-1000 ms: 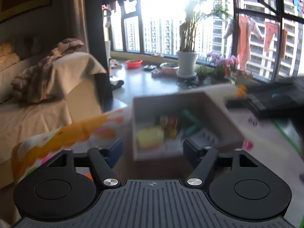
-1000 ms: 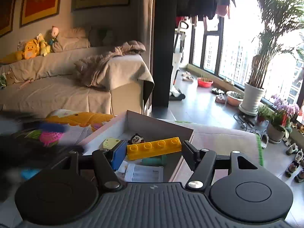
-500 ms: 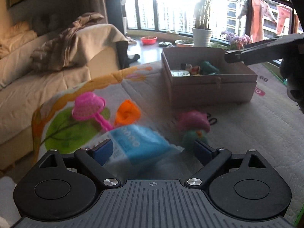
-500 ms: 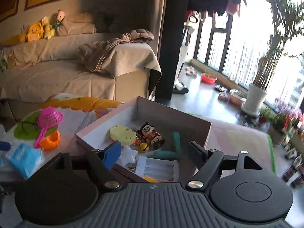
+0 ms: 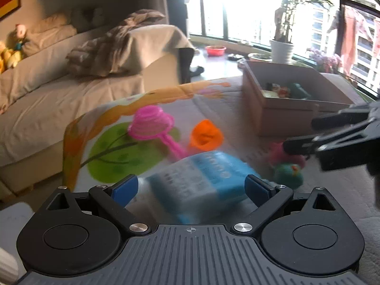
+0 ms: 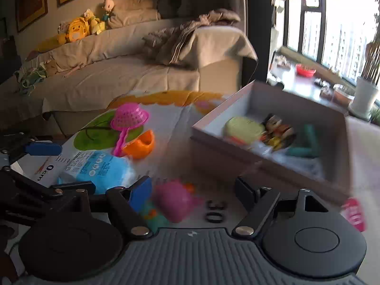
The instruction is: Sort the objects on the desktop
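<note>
Blue pads of the left gripper [image 5: 191, 186] stand wide, with the blue packet [image 5: 201, 180] lying between them but not pinched; its jaws have just been opening. A second ago this gripper was over the cardboard box [image 5: 285, 111]; it now sits low over the loose things on the mat [image 6: 166, 116], so a fresh pick looks to be starting. The right gripper [image 6: 193, 190] has likewise left the box, where a yellow brick sat between its jaws, and is open and empty above the pink toy [image 6: 174, 200]. Further out lie the pink strainer [image 5: 152, 124] and orange cup [image 5: 205, 137], still unsorted.
</note>
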`<state>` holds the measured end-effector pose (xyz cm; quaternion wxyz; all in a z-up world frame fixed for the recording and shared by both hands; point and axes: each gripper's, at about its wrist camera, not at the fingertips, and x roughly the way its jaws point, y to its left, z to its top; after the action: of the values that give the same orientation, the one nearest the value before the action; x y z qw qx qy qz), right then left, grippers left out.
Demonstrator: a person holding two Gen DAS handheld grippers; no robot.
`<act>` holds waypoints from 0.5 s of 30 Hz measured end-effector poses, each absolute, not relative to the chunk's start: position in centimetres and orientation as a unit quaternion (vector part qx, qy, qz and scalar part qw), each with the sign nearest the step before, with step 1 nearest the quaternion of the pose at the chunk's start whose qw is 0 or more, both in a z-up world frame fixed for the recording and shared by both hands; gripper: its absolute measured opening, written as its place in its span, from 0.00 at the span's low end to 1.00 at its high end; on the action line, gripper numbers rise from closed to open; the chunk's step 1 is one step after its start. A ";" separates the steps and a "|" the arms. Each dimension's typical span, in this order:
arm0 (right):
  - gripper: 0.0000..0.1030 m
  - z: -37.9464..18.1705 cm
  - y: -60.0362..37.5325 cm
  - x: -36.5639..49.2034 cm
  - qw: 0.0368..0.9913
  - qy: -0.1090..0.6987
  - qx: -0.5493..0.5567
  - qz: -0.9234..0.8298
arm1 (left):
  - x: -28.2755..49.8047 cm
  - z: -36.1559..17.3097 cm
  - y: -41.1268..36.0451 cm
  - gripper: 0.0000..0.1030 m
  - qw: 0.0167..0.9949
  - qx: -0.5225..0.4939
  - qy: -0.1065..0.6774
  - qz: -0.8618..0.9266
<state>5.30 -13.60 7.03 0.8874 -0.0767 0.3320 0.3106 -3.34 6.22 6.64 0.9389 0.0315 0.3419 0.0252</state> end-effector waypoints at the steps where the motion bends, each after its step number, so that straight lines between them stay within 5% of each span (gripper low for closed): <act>1: 0.75 6.5 -13.0 5.5 0.884 0.339 -0.072 0.314 | -3.5 6.7 6.5 0.97 0.938 0.028 0.344 0.028; 3: 0.75 5.7 -12.3 5.7 0.881 0.347 -0.067 0.314 | -3.7 6.7 6.9 0.97 0.937 0.024 0.347 0.028; 6: 0.53 4.6 -11.9 6.2 0.873 0.363 -0.070 0.318 | -3.8 6.4 7.0 0.97 0.935 0.025 0.354 0.027; 15: 0.51 5.0 -18.0 5.0 0.895 0.360 -0.067 0.255 | -2.8 5.0 6.2 0.97 0.924 0.021 0.382 0.019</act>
<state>5.01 -17.97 4.95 0.8950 -0.0671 0.3596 0.2553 -2.81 6.24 4.97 0.9236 0.0210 0.3824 0.0187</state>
